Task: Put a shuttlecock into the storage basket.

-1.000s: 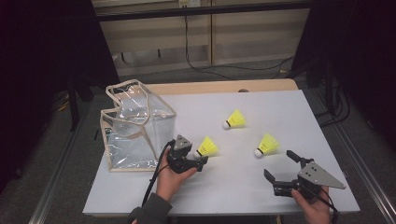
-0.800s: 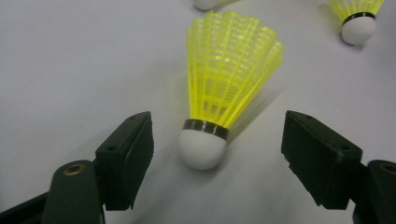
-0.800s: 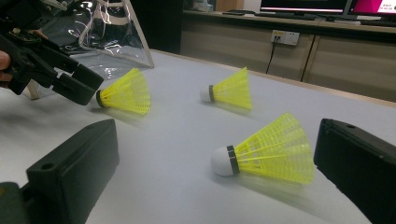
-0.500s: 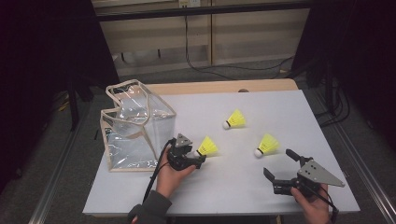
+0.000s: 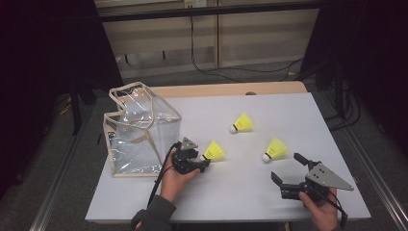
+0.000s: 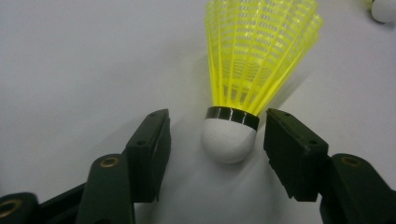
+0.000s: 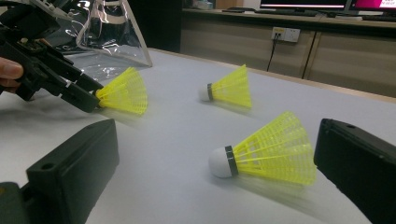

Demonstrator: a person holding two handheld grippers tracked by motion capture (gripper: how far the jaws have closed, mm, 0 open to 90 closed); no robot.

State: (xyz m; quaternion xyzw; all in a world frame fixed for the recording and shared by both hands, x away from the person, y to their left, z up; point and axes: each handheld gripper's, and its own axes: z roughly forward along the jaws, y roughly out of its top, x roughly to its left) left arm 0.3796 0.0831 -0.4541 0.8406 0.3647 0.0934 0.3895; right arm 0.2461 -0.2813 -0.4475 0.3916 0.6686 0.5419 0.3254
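Note:
Three yellow shuttlecocks with white corks lie on the white table [image 5: 240,192]. My left gripper [image 5: 202,160] lies low at the nearest one [image 5: 215,151]. In the left gripper view its cork [image 6: 229,140] sits between the two black jaws of the gripper [image 6: 217,116], with a small gap on each side. These jaws have just been closing and stand open. My right gripper [image 5: 286,166] is open just short of the right shuttlecock [image 5: 275,148], which lies on its side ahead of the right gripper's [image 7: 218,128] wide jaws as shuttlecock [image 7: 271,154]. The third shuttlecock [image 5: 243,122] lies farther back.
A clear plastic bag with beige trim and handles [image 5: 139,130] stands open at the table's left, just behind my left hand. A wooden strip [image 5: 231,89] runs along the far edge. Cables hang against the back wall.
The left gripper's jaws have narrowed about the near shuttlecock's cork. The shuttlecocks and the right gripper have kept their places.

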